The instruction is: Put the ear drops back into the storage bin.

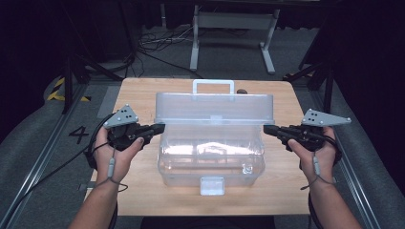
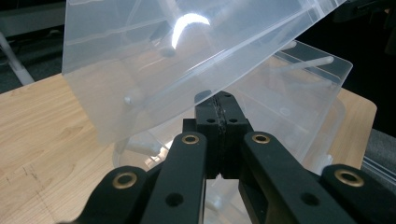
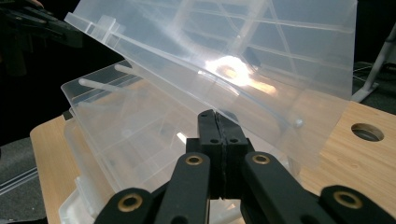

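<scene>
Centrally, clear plastic box [image 1: 210, 157], lid [image 1: 215, 109] raised, on table [image 1: 143, 191]

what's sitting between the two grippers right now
In the high view, the clear plastic box with its raised lid lies between the left gripper and the right gripper.
</scene>
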`<state>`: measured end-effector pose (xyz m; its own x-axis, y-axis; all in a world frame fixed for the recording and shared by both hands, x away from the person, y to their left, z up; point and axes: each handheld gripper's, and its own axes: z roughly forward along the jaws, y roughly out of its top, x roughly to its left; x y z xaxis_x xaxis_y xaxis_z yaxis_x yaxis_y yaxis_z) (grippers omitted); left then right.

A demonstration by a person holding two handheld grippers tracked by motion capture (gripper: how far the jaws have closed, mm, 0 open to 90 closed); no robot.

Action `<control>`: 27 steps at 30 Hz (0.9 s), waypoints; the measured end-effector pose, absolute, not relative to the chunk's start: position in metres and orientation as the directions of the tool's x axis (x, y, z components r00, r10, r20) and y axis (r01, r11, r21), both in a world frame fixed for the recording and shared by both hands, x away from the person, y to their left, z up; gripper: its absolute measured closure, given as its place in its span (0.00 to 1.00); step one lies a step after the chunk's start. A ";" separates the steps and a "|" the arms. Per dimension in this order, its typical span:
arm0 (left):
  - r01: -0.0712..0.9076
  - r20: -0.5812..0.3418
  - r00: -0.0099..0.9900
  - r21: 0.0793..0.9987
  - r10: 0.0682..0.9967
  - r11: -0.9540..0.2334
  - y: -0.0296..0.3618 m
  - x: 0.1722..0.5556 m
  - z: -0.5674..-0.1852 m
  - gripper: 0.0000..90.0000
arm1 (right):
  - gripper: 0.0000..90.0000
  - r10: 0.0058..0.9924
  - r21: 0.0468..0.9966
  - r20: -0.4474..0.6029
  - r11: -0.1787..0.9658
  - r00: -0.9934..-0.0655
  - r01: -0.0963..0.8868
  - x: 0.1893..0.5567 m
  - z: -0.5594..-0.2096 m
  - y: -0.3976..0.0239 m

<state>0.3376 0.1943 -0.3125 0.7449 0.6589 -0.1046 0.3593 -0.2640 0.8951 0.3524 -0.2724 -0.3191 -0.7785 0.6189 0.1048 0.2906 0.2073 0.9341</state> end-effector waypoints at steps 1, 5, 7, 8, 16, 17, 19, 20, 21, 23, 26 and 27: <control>0.355 -0.100 0.744 0.897 0.660 -0.264 0.194 0.337 -0.313 0.99 | 1.00 0.620 0.935 0.107 0.204 -0.778 0.290 0.351 -0.320 -0.272; 0.340 -0.091 0.755 0.901 0.650 -0.269 0.196 0.334 -0.314 0.99 | 1.00 0.614 0.942 0.121 0.177 -0.780 0.285 0.349 -0.324 -0.272; 0.344 -0.100 0.754 0.902 0.649 -0.261 0.197 0.333 -0.315 0.99 | 1.00 0.604 0.945 0.146 0.150 -0.783 0.292 0.348 -0.327 -0.272; 0.345 -0.097 0.752 0.901 0.652 -0.264 0.197 0.333 -0.316 0.99 | 1.00 0.603 0.945 0.151 0.143 -0.784 0.292 0.348 -0.328 -0.272; 0.355 -0.095 0.748 0.894 0.657 -0.274 0.196 0.329 -0.320 0.99 | 1.00 0.607 0.937 0.154 0.160 -0.779 0.311 0.344 -0.330 -0.276; 0.355 -0.095 0.748 0.894 0.657 -0.274 0.196 0.329 -0.320 0.99 | 1.00 0.608 0.936 0.154 0.162 -0.779 0.312 0.343 -0.330 -0.276; 0.358 -0.096 0.747 0.892 0.658 -0.277 0.195 0.328 -0.320 0.99 | 1.00 0.608 0.933 0.153 0.171 -0.779 0.317 0.342 -0.330 -0.277; 0.360 -0.095 0.746 0.890 0.659 -0.279 0.195 0.327 -0.320 0.99 | 1.00 0.609 0.933 0.148 0.174 -0.779 0.314 0.342 -0.330 -0.276; 0.360 -0.095 0.746 0.890 0.659 -0.279 0.195 0.327 -0.320 0.99 | 1.00 0.609 0.933 0.148 0.174 -0.779 0.314 0.342 -0.330 -0.276; 0.362 -0.096 0.748 0.889 0.657 -0.282 0.195 0.327 -0.321 0.99 | 1.00 0.607 0.932 0.146 0.181 -0.781 0.315 0.341 -0.330 -0.276; 0.366 -0.099 0.749 0.886 0.655 -0.285 0.195 0.326 -0.322 0.99 | 1.00 0.606 0.928 0.147 0.190 -0.782 0.321 0.340 -0.330 -0.276; 0.367 -0.098 0.751 0.884 0.653 -0.290 0.195 0.325 -0.322 0.99 | 1.00 0.604 0.926 0.146 0.195 -0.783 0.323 0.339 -0.330 -0.276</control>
<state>0.3250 0.1955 -0.3221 0.7511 0.6528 -0.0978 0.3671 -0.2899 0.8838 0.3390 -0.2762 -0.3298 -0.7832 0.6043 0.1462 0.3231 0.1947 0.9261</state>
